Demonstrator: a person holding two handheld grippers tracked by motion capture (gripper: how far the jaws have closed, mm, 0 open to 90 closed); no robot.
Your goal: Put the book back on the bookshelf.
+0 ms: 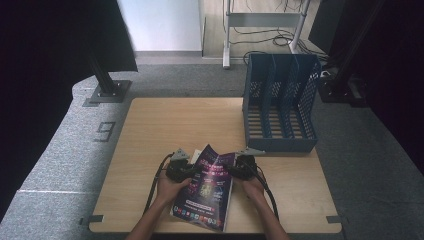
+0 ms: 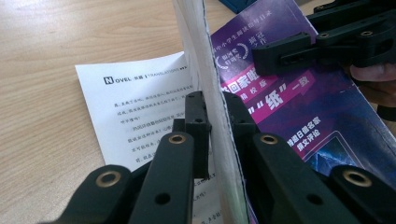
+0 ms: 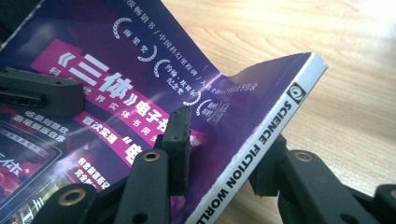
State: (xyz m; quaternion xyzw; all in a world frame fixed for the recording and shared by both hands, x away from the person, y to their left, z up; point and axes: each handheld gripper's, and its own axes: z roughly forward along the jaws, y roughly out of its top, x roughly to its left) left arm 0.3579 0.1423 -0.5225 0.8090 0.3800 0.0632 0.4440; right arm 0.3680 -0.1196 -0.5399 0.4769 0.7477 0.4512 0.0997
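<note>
The magazine (image 1: 207, 187) ran long from 12 to 6 o'clock, top edge at 12; the left gripper (image 1: 186, 169) clamped its open edge at 9, and the right gripper (image 1: 235, 169) pinched its spine at 3.

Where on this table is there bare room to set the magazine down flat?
The widest bare wood runs along the table to the left of the blue file rack, from the far edge towards the hands. A smaller strip lies in front of the rack at the near right. The near middle is crowded: the magazine, both grippers and a printed sheet under it.
</note>
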